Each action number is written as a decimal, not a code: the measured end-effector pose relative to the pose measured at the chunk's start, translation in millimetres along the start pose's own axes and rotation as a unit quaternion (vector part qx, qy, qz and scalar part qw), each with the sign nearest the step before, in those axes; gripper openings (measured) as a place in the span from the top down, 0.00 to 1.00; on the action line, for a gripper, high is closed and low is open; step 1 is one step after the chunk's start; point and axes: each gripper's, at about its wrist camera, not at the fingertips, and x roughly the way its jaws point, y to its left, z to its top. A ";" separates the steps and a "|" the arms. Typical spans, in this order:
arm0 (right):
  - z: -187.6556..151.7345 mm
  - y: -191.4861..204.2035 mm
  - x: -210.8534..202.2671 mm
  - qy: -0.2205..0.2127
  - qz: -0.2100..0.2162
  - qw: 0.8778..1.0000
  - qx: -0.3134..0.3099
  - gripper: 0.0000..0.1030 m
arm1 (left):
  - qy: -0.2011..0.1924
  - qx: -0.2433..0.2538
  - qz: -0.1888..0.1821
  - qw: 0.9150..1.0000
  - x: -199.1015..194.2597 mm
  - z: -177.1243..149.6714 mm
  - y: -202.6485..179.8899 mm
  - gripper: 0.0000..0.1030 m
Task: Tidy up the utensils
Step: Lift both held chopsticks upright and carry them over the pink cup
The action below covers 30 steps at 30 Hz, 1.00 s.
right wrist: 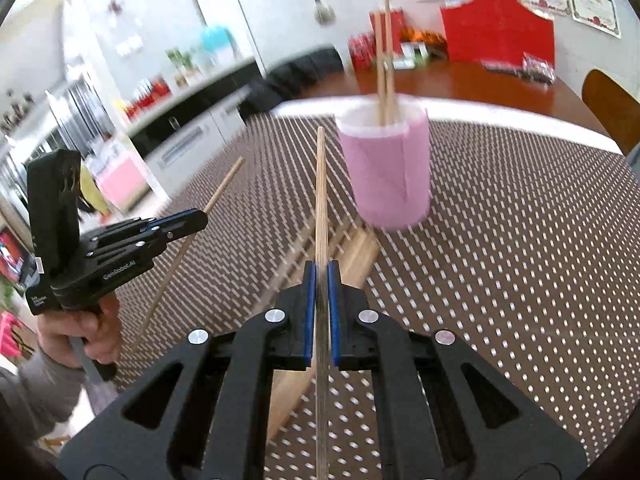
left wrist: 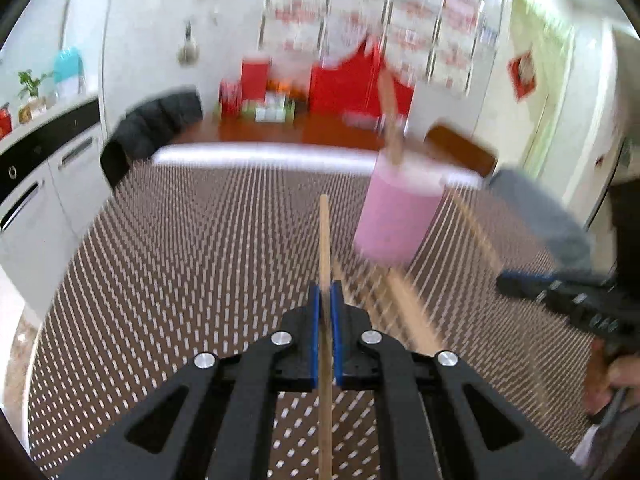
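Observation:
My left gripper is shut on a wooden chopstick that points straight ahead, above the mat. Ahead and to the right stands a pink cup with chopsticks upright in it. In the right wrist view my right gripper is shut on another chopstick, whose tip ends just left of the pink cup. Each gripper shows in the other's view: the right gripper at the right, the left gripper at the left with its chopstick slanting. Several loose chopsticks lie on the mat in front of the cup.
A brown dotted mat covers the near table. Beyond it are a reddish-brown tabletop with red boxes, a black chair, kitchen cabinets at the left, and a person's hand on the left gripper's handle.

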 end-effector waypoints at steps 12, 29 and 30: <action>57.9 -7.3 -59.3 -0.185 0.007 0.982 0.040 0.94 | -0.211 -0.002 -0.090 0.973 -38.5 76.8 -44.9 0.95; 162.4 -41.1 -13.9 -0.302 -0.061 0.950 0.045 0.94 | -0.275 -0.025 -0.134 0.952 63.5 149.9 -69.5 0.95; 165.1 -44.1 -8.0 -0.302 -0.062 0.950 0.046 0.94 | -0.272 -0.031 -0.134 0.953 71.4 149.0 -66.9 0.95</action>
